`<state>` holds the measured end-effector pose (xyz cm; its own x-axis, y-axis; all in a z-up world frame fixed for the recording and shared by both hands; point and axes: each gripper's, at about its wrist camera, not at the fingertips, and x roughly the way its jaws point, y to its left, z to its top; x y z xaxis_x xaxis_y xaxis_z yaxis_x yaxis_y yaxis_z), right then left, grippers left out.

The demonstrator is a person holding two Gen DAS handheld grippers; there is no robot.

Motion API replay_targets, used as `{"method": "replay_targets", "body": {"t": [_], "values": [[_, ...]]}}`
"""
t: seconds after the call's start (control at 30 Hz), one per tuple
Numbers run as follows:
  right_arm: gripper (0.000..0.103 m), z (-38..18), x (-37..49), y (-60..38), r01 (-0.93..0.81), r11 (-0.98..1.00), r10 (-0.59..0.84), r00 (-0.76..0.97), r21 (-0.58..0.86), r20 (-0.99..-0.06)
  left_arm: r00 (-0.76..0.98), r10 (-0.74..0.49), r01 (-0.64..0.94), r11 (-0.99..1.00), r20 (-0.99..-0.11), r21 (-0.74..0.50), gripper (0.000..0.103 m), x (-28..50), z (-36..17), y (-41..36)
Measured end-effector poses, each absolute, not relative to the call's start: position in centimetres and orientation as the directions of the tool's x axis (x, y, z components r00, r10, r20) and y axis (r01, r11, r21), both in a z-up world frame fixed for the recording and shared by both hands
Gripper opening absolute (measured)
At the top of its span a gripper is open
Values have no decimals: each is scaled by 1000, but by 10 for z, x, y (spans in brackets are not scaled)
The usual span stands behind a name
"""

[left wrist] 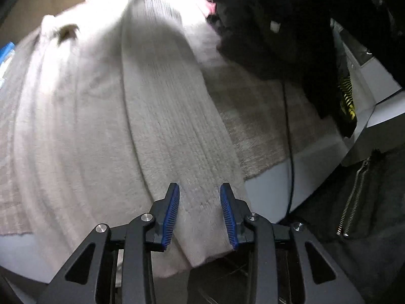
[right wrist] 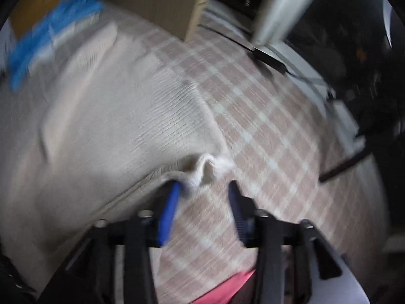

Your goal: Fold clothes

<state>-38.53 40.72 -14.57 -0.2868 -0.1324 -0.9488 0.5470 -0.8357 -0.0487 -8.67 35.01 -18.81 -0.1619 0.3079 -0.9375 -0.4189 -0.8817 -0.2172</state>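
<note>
- The left gripper [left wrist: 200, 212] has its two black fingers set apart, and the ribbed blue pads [left wrist: 172, 215] face each other across a gap.
- A long ribbed band of the cream sweater [left wrist: 162, 116] runs straight away from that gap; its near end lies between the pads, but neither pad looks pressed into it, so nothing is clamped.
- The knit is soft and fuzzy, with fine lengthwise ribs on the band and a smoother, plush body spreading left of the fingers.
- Under the sweater lies a beige mat [left wrist: 253, 126] with a short, flat weave, showing right of the fingers.
- Far ahead and right of the left fingers sits a dark heap of clothes [left wrist: 265, 25], crumpled, with a bit of pink and blue among it.
- Close on the right of those fingers is a black garment with a metal zipper [left wrist: 354, 197], toothed and slightly curved.
- The right gripper [right wrist: 205, 202] also stands wide open; the picture is blurred by motion.
- A small bunched corner of the same cream knit [right wrist: 207, 167] sits just ahead of the fingertips, touching the left pad [right wrist: 169, 210]; the rest of it spreads up and left.
- Between and beyond the right fingers the mat shows a pink-and-white check pattern [right wrist: 265, 131].
- A strip of pink fabric [right wrist: 225, 288] lies below the fingers.
</note>
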Motion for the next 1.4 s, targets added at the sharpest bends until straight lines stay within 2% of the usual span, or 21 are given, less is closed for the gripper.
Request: {"method": "replay_targets", "body": {"t": [0.13,0.2,0.3,0.43,0.5,0.63,0.67,0.7,0.73,0.77,0.83,0.87,0.9,0.93,0.97,1.17,1.27,1.4], "values": [[49,-147,-364,441,462,-870,-273,-166,170,-948,-185,325,-400,-887,-927,-231,32,-68,-177,351],[49,-157,-345,443,465,-860,-296,-121,209,-947,-200,314,-398,-891,-928,-216,32,-57,-175,353],[49,-177,-322,441,479,-851,-288,-84,215,-954,-178,330,-388,-889,-927,-243,32,-44,-178,363],[49,-191,-309,439,488,-854,-252,-84,180,-964,-189,270,-425,-889,-944,-169,37,-33,-186,372],[55,-196,-306,440,480,-858,-250,-75,184,-965,-206,227,-430,-895,-952,-121,37,-31,-189,377],[57,-204,-303,442,470,-863,-241,-57,187,-969,-250,174,-440,-896,-952,-48,38,-24,-195,387],[57,-205,-302,441,475,-861,-238,-57,184,-970,-260,171,-447,-893,-950,-38,36,-22,-196,388],[57,-206,-300,440,480,-858,-235,-56,180,-970,-273,168,-447,-894,-947,-30,30,-20,-195,387],[57,-207,-297,438,492,-852,-235,-54,178,-971,-282,173,-435,-900,-944,-34,18,-19,-194,383],[57,-208,-295,436,505,-845,-234,-52,176,-971,-291,178,-420,-907,-940,-41,13,-19,-193,379],[56,-210,-288,431,536,-830,-226,-68,155,-972,-260,265,-375,-914,-929,-156,6,-23,-191,363],[48,-211,-285,429,553,-820,-228,-77,148,-971,-246,301,-353,-913,-921,-204,6,-25,-190,355],[28,-211,-282,427,569,-810,-231,-83,144,-969,-234,333,-333,-910,-914,-247,6,-26,-189,348],[18,-211,-280,428,568,-803,-263,-65,181,-963,-231,370,-319,-902,-900,-289,6,-26,-185,341],[15,-209,-280,432,557,-806,-277,-60,198,-959,-231,408,-307,-892,-883,-332,6,-26,-181,334],[13,-198,-281,454,470,-823,-378,-31,320,-925,-295,592,-206,-806,-750,-555,6,-32,-167,285],[13,-188,-281,448,453,-823,-395,-25,342,-918,-336,587,-142,-805,-737,-576,6,-33,-177,258],[12,-170,-280,403,507,-807,-377,-50,302,-925,-389,568,-55,-800,-725,-597,6,-34,-192,222]]}}
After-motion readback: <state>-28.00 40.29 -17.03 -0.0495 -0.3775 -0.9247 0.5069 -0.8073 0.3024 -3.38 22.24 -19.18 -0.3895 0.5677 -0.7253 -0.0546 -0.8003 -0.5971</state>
